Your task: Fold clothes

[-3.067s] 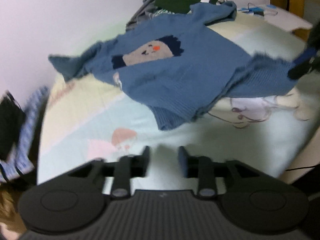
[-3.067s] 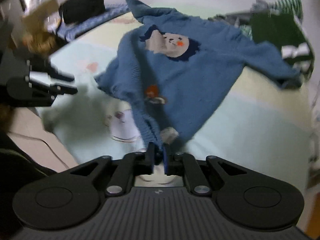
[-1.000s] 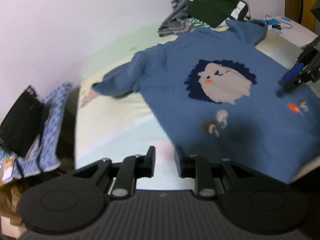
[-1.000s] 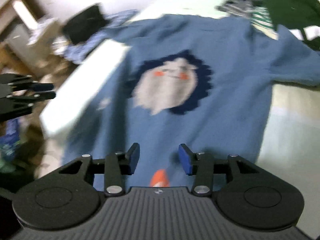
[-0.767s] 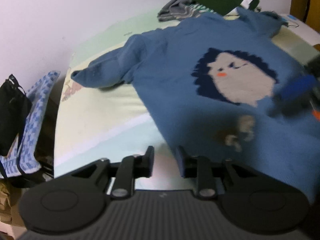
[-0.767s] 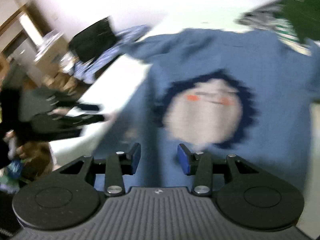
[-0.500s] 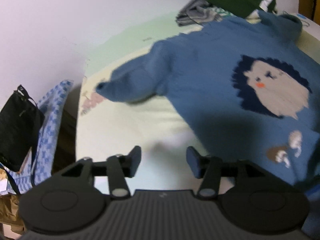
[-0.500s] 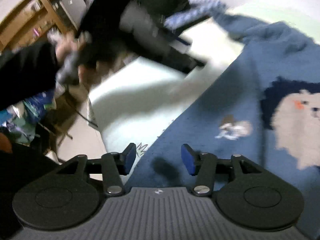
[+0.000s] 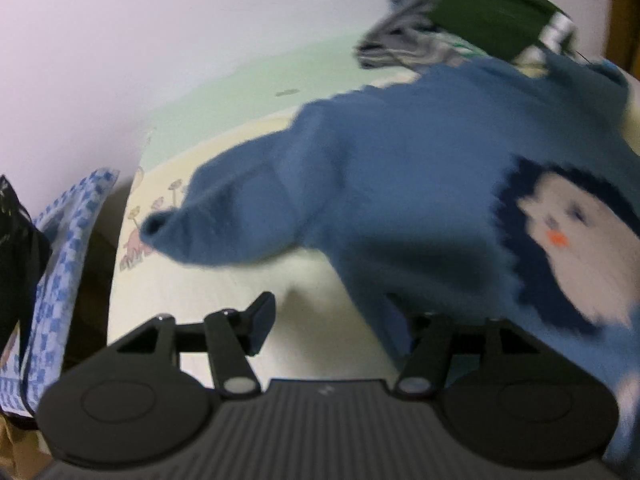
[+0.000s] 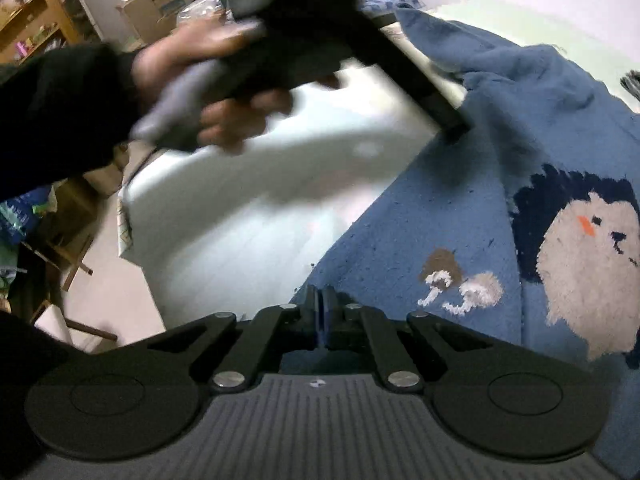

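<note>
My right gripper [image 10: 320,312] is pitched steeply down at the near side edge of the blue hedgehog sweater [image 10: 480,208], its jaws clenched together on the knit right at that edge. The sweater lies spread face up across the bed [image 10: 248,216], its hem side toward me and its mushroom motif [image 10: 460,280] just beyond my fingertips.

My left hand [image 10: 216,84], in a dark sleeve [image 10: 60,108], grips the handle of my left gripper [image 9: 340,320], which slants down over the sweater's sleeve [image 9: 248,216] near the bed's wall-side edge. Its jaws are opening; the left finger [image 9: 262,320] stands over bare sheet, while the right one is hidden behind the sweater's side, with no fabric pinched.

A pile of striped and green clothes [image 9: 472,28] sits at the bed's far corner.
</note>
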`<state>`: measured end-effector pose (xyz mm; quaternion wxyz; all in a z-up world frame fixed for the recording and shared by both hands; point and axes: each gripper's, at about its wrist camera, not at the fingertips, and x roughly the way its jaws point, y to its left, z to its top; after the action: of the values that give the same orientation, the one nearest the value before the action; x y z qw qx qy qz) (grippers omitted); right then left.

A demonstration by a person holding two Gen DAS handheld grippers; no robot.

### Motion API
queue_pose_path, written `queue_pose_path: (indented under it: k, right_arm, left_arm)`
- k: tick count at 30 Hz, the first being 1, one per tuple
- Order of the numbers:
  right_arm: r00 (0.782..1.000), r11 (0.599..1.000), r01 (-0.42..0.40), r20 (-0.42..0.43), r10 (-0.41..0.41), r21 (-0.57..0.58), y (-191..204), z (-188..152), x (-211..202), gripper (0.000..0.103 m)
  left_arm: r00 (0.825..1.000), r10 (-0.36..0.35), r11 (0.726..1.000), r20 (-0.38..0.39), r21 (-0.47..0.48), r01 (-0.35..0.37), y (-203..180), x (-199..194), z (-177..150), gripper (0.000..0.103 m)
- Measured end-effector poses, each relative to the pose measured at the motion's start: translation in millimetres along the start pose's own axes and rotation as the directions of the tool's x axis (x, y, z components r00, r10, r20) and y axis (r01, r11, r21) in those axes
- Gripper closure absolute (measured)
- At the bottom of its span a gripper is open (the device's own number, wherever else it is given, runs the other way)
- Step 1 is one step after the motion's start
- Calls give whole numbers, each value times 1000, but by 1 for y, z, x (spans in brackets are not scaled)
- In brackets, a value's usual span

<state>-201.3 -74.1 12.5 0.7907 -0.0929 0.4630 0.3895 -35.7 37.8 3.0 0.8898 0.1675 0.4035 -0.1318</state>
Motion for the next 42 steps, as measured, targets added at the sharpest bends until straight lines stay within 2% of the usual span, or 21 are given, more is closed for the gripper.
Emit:
queue_pose_path:
  k: [4, 5, 7, 8, 12, 13, 15, 16, 18, 20, 22, 23, 24, 26, 30, 32, 33, 35, 38, 40, 42]
  right_arm:
    - [998, 999, -42, 35, 43, -19, 4, 6, -7, 101]
    - [998, 998, -53, 43, 53, -16, 4, 9, -8, 101]
    - [995, 996, -88, 45, 88, -5, 5, 13, -11, 101]
    - [993, 994, -107, 42, 107, -3, 4, 14, -11, 101]
    - [970, 970, -244, -7, 244, -16, 7, 13, -6, 103]
    - [967, 966, -256, -20, 255, -36, 10, 13, -5, 103]
    - [971, 971, -237, -12, 237, -20, 3, 16, -3, 103]
    - [974, 974, -225, -1, 225, 1, -4, 18, -3, 103]
    - [982, 981, -186, 48, 184, 55, -15, 19, -10, 96]
    - [991, 988, -93, 108, 79, 126, -32, 20, -20, 84]
    - [986, 974, 25, 158, -62, 225, -59, 18, -33, 72]
    - [974, 955, 86, 179, -140, 282, -75, 15, -41, 67]
    - [956, 927, 149, 189, -224, 345, -94, 12, -49, 64]
    - [900, 827, 280, 166, -403, 488, -141, 1, -68, 61]
    - [742, 522, 435, 37, -670, 734, -228, -34, -115, 54]
    - [652, 367, 470, -35, -758, 803, -272, -51, -136, 54]
    - [618, 313, 472, -56, -784, 824, -294, -60, -145, 53]
    - [588, 264, 472, -77, -805, 841, -331, -70, -156, 53]
    - [591, 270, 468, -71, -804, 842, -384, -75, -160, 50]
    - [590, 282, 481, -68, -805, 830, -410, -75, -156, 46]
    - [592, 287, 516, -95, -800, 807, -429, -69, -147, 45]
  left_arm:
    - [1000, 1, 993, -7, -119, -2, 29, 28, 26, 38]
    - [1000, 11, 990, -3, -139, -12, 33, 31, 32, 44]
    - [999, 32, 983, 5, -179, -31, 41, 36, 42, 80]
    - [998, 58, 981, 22, -189, -53, 44, 31, 44, 89]
    - [983, 159, 965, 96, -225, -134, 56, 5, 46, 95]
    - [968, 225, 954, 114, -227, -195, 59, -6, 42, 103]
    - [931, 336, 925, 140, -233, -299, 69, -25, 35, 103]
    - [924, 359, 916, 133, -242, -321, 78, -31, 31, 103]
    - [932, 349, 915, 98, -249, -317, 95, -35, 23, 103]
    - [943, 325, 924, 72, -238, -300, 104, -35, 14, 102]
    - [958, 279, 941, 66, -219, -259, 103, -33, 7, 90]
    - [965, 255, 948, 63, -211, -237, 101, -32, 3, 86]
    - [970, 236, 950, 58, -222, -218, 96, -29, 3, 74]
    - [979, 197, 953, 48, -243, -179, 87, -22, 3, 52]
    - [985, 167, 955, 42, -257, -151, 60, -8, 16, 32]
    - [978, 210, 948, 21, -251, -198, 48, 6, 26, 32]
    - [972, 236, 941, 6, -252, -227, 44, 14, 32, 38]
    - [972, 230, 927, -35, -296, -230, 47, 31, 42, 47]
    - [966, 245, 906, -82, -336, -259, 47, 48, 53, 71]
    - [944, 313, 890, -108, -313, -331, 39, 52, 61, 80]
    - [921, 369, 870, -122, -303, -389, 34, 53, 65, 80]
